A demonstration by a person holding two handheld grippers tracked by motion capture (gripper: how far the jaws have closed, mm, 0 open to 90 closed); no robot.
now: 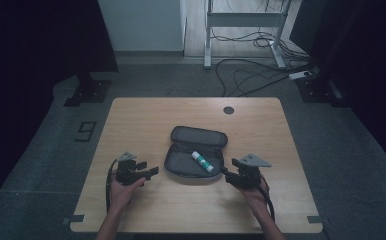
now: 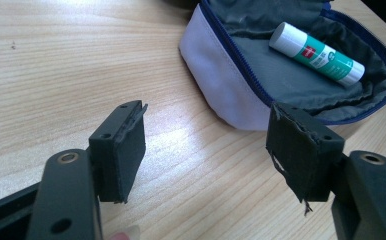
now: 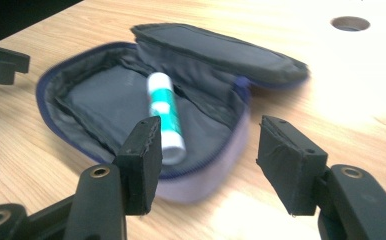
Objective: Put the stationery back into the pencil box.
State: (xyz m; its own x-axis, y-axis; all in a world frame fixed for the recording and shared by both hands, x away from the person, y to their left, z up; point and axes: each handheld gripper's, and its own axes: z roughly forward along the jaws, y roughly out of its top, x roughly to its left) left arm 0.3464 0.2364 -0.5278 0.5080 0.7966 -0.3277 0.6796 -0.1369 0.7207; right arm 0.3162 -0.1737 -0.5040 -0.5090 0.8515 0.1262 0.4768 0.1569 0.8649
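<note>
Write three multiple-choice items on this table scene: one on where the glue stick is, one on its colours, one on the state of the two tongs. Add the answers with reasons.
1. Where does the glue stick lie?
A. on the bare table
B. inside the open pouch
C. between the jaws of the right tongs

2. What colours is the glue stick?
A. white and green
B. all yellow
C. black and blue

3. How do the left tongs and right tongs stand?
A. both shut on the pouch
B. one shut on the stick
C. both open, holding nothing

Answers:
1 B, it rests on the grey lining within the zip rim.
2 A, white cap and ends, green label.
3 C, each pair of jaws gapes over the table.
</note>
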